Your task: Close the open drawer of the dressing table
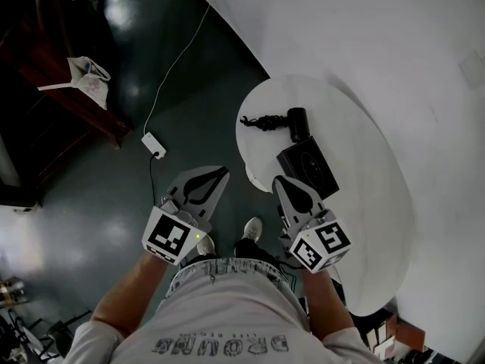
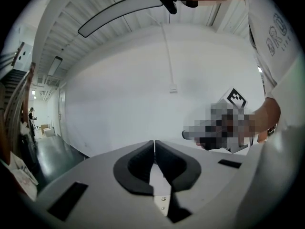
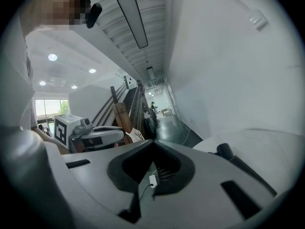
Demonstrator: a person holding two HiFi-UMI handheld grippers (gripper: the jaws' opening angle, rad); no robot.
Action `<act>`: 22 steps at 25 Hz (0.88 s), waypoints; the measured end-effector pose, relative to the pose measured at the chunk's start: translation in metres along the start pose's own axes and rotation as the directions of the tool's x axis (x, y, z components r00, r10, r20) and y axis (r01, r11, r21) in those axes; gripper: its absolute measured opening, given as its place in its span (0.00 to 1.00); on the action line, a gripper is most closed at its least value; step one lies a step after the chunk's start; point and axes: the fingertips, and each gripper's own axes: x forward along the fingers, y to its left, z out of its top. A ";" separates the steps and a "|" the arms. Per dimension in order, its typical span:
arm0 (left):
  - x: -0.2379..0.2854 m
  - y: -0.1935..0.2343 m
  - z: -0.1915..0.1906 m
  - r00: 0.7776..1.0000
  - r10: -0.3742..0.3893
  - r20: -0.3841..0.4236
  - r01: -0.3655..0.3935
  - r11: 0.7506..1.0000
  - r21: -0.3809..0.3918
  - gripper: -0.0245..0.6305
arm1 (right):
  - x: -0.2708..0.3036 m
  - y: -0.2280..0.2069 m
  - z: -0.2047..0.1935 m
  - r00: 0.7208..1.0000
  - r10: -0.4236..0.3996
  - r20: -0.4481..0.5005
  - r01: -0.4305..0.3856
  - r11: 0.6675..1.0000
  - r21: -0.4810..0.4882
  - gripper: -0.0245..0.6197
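No open drawer shows in any view. A white oval dressing table top (image 1: 364, 203) stands in front of me, to the right. My left gripper (image 1: 223, 172) hangs over the dark floor left of the table, its jaws meeting at the tips with nothing between them (image 2: 154, 142). My right gripper (image 1: 278, 180) is at the table's near left edge, also shut and empty (image 3: 153, 141). Both point forward, about level. From the right gripper view the left gripper (image 3: 93, 135) is seen beside it.
On the table lie a black box (image 1: 307, 165), a black cylinder-shaped device (image 1: 298, 123) and a small black tangled piece (image 1: 261, 120). A white power adapter (image 1: 154, 144) with its cable lies on the floor. Dark wooden furniture carrying a white bag (image 1: 87, 78) stands far left.
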 end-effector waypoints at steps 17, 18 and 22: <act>0.004 0.009 -0.008 1.000 0.025 -0.008 -0.026 0.999 -0.027 0.07 | 0.010 0.006 -0.001 0.999 0.045 -0.024 -0.046 0.999 -0.021 0.05; 0.004 0.009 -0.008 1.000 0.025 -0.008 -0.025 0.999 -0.026 0.07 | 0.010 0.007 -0.001 0.999 0.047 -0.025 -0.047 0.999 -0.022 0.05; 0.006 0.008 -0.007 1.000 0.022 -0.002 -0.022 0.999 -0.033 0.07 | 0.010 0.007 -0.001 0.998 0.051 -0.030 -0.051 0.998 -0.025 0.05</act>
